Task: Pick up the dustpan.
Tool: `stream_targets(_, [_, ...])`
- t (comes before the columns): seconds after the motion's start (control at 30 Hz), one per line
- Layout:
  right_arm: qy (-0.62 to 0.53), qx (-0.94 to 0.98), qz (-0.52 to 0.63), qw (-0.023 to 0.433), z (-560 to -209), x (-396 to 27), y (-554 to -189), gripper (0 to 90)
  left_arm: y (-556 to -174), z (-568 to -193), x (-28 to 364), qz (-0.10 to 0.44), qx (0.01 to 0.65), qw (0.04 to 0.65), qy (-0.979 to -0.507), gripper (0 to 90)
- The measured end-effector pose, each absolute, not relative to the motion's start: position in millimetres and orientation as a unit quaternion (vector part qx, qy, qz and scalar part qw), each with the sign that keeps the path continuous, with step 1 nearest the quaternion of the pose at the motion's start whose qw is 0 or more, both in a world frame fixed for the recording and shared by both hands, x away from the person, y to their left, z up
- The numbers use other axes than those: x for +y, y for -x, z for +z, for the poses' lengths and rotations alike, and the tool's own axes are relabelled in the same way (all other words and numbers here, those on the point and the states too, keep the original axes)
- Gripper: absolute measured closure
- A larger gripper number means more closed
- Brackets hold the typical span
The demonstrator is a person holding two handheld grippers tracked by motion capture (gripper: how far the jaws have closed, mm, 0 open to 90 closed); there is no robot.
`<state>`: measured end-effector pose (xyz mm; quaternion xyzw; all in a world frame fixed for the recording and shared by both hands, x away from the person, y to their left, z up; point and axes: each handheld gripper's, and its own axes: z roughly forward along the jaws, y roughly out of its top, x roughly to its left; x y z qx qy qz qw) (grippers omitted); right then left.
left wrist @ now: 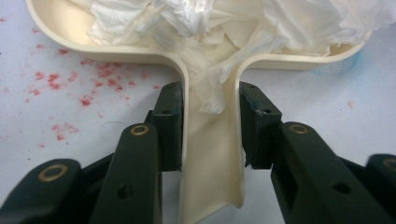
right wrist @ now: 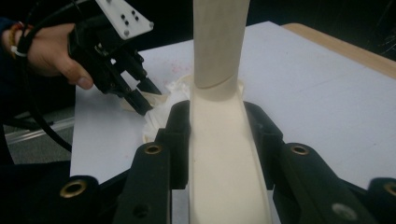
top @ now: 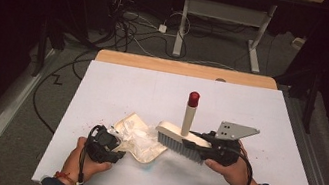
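The left gripper [left wrist: 210, 126] is clamped on the handle of the cream dustpan [left wrist: 212, 154], which lies on the white table [top: 270, 115] holding crumpled tissue [left wrist: 196, 18]. The right gripper [right wrist: 217, 140] is clamped on the brush [top: 184, 139], bristles just beside the dustpan's edge. No writing is readable. Red crumbs [left wrist: 84, 88] lie near the pan; the far half of the table lies bare.

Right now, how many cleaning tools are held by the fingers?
2. The dustpan, full of crumpled paper, is in the left gripper at its handle; the brush is in the right gripper.
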<state>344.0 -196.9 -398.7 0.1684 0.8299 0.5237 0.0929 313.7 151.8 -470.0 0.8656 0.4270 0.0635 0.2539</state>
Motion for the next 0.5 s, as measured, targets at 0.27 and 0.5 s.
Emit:
stream_targets(0.27, [-0.19, 0.805, 0.545, 0.136, -391.4, -204.2, -346.9, 68.3, -313.7, -469.8, 150.4, 0.067, 0.423, 0.249, -0.869, 62.7])
stream_targets(0.5, [-0.223, 0.822, 0.493, 0.179, -422.2, -180.9, -371.5, 68.3, -313.8, -469.6, 147.7, 0.068, 0.421, 0.248, -0.87, 62.7])
